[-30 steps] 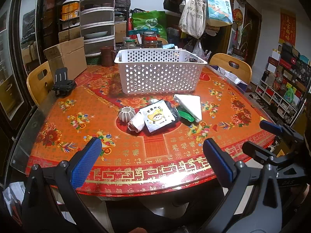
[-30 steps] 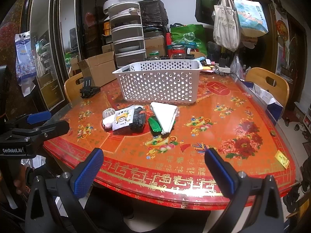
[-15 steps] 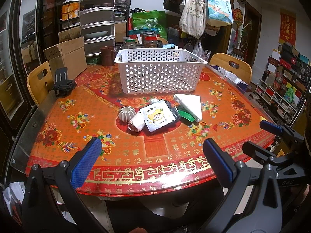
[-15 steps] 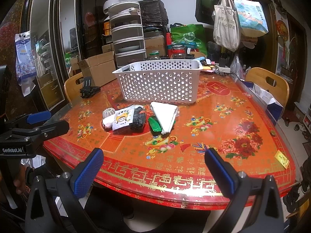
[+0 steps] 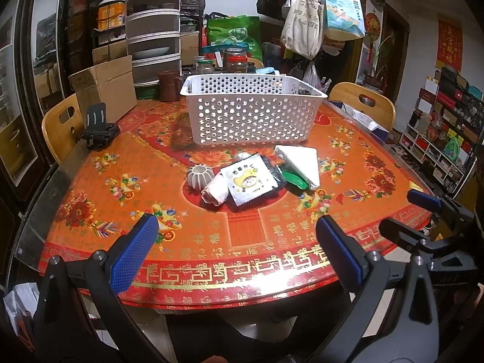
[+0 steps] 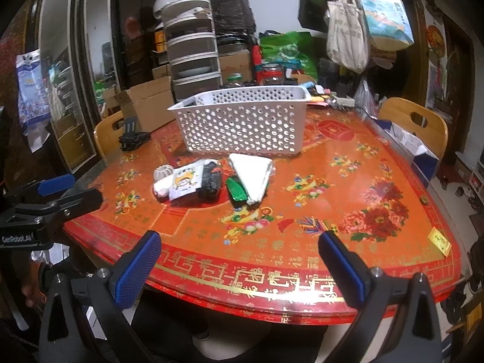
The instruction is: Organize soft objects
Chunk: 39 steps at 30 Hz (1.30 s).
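A small pile lies mid-table: a white cartoon packet (image 5: 248,180) (image 6: 186,181) on a black knitted piece (image 6: 210,178), a rolled white cloth (image 5: 216,190), a white ribbed holder (image 5: 198,176), a green packet (image 5: 292,178) (image 6: 236,190) and a folded white cloth (image 5: 301,161) (image 6: 251,175). A white perforated basket (image 5: 251,112) (image 6: 242,121) stands behind them. My left gripper (image 5: 236,252) is open and empty at the near table edge. My right gripper (image 6: 239,267) is open and empty at the near edge, further right.
The round table (image 5: 90,181) has a red patterned cover. A black clamp stand (image 5: 98,130) sits at its left edge, a cardboard box (image 5: 104,86) behind. Wooden chairs (image 5: 363,103) stand around. Jars and stacked drawers (image 5: 154,30) crowd the far side.
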Each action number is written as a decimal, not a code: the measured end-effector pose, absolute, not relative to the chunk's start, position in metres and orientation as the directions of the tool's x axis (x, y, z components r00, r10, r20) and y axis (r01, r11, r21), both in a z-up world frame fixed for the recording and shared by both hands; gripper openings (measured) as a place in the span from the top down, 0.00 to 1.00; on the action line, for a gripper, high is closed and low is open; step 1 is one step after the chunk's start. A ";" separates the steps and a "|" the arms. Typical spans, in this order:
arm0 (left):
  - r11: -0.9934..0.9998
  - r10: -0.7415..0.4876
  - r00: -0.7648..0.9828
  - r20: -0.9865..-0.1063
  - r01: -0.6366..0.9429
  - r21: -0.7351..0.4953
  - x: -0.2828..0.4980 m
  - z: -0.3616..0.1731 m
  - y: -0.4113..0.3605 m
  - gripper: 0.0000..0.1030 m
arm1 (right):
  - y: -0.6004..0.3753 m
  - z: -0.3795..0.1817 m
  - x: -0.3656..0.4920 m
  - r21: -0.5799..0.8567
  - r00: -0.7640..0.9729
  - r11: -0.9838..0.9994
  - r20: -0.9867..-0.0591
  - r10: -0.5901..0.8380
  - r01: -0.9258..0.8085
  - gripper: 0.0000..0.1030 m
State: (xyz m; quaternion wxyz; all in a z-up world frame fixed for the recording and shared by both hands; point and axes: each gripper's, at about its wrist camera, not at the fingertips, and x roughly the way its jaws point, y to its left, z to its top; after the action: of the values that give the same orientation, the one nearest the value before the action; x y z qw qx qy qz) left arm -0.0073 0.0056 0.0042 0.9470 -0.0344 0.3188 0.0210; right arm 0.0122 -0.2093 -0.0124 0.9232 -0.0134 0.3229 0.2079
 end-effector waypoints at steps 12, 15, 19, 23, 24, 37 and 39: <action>0.990 -0.027 0.788 -0.615 -0.062 -0.124 0.037 -0.032 0.035 0.00 | -0.213 -0.030 0.048 0.120 0.731 0.917 -0.569 0.377 -0.379 0.00; 0.992 -0.030 0.751 -0.660 -0.058 -0.112 0.055 -0.044 0.041 0.00 | -0.208 -0.033 0.059 0.091 0.718 0.924 -0.602 0.348 -0.372 0.00; 0.989 -0.028 0.732 -0.681 -0.079 -0.126 0.073 -0.055 0.056 0.00 | -0.205 -0.039 0.077 0.124 0.676 0.916 -0.638 0.367 -0.381 0.00; 0.984 -0.043 0.723 -0.689 -0.089 -0.154 0.094 -0.061 0.074 0.00 | -0.199 -0.041 0.094 0.145 0.650 0.901 -0.647 0.400 -0.409 0.00; 0.985 -0.036 0.719 -0.694 -0.092 -0.147 0.101 -0.064 0.077 0.00 | -0.197 -0.042 0.099 0.138 0.649 0.899 -0.648 0.399 -0.416 0.00; 0.981 -0.064 0.685 -0.725 -0.089 -0.170 0.157 -0.078 0.103 0.10 | -0.167 -0.050 0.162 0.095 0.605 0.881 -0.693 0.393 -0.463 0.27; 0.981 -0.068 0.677 -0.733 -0.088 -0.172 0.164 -0.082 0.105 0.19 | -0.165 -0.052 0.167 0.085 0.604 0.882 -0.697 0.385 -0.464 0.27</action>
State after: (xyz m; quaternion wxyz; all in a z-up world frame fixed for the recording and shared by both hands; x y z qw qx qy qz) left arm 0.1636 0.1045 -0.0815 0.9105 -0.0970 0.4020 0.0057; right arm 0.1674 -0.1649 -0.0516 0.8941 -0.0523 0.3760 0.2376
